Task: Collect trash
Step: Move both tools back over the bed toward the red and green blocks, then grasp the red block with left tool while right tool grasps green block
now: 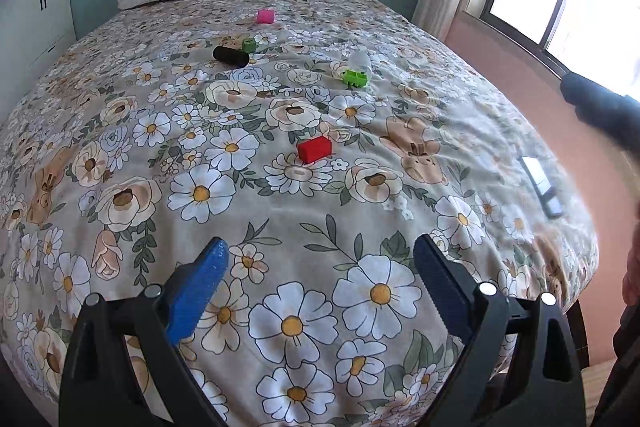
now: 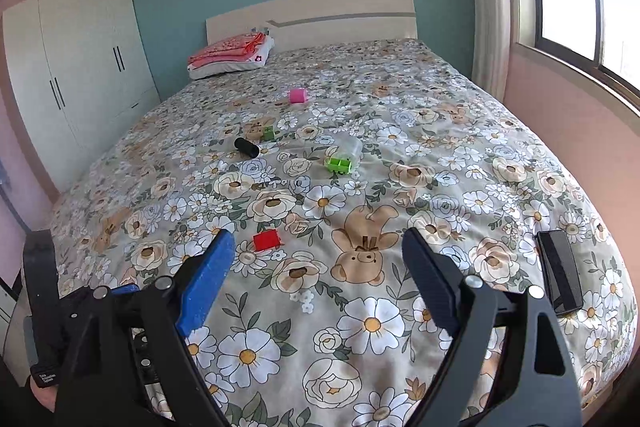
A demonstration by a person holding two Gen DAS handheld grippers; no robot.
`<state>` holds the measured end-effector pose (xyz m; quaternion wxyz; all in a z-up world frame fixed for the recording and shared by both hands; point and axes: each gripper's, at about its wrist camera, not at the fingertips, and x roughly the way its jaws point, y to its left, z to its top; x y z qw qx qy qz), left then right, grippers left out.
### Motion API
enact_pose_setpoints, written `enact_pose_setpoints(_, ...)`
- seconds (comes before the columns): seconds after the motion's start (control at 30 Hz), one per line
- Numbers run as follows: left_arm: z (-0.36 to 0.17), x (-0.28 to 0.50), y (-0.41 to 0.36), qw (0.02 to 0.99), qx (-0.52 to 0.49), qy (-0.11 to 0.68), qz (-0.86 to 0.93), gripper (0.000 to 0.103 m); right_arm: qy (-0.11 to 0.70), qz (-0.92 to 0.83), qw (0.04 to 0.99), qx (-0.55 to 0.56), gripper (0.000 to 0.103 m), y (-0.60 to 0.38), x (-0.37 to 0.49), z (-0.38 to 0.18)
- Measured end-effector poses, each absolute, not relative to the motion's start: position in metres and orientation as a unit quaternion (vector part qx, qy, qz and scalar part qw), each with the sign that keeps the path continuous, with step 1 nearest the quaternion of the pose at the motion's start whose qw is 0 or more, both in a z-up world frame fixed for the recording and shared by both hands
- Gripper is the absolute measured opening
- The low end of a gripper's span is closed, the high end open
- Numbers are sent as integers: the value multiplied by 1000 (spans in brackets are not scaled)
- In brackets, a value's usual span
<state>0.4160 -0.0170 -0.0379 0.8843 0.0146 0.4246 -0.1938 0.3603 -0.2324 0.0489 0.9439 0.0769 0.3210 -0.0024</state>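
Trash lies scattered on the bed [image 1: 120, 155] ahead of both wide-open, empty grippers. The black tube [image 1: 231, 56], far ahead, lies with its long axis crosswise. The green piece [image 1: 355, 78] sits against a clear bottle [image 1: 359, 59]. The red block [image 1: 314, 149] is nearest the left gripper [image 1: 320, 247], angled slightly; the right gripper [image 2: 318, 239] hovers nearby.

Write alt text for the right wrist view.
Open gripper jaws hover over a floral bedspread scattered with a red block, green toy, black cylinder, pink roll and phone.
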Motion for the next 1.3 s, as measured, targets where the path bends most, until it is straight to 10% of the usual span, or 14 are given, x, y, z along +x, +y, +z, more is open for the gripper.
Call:
enact_pose_setpoints(0.97,-144,601,-77,798,96,443,-397,95,437,-109,879,158,84,-267,687,-110)
enact_pose_setpoints(1.3,-149,608,-87,796,104,446,-396,75,453,-91,870,171,76,-275,714,-132)
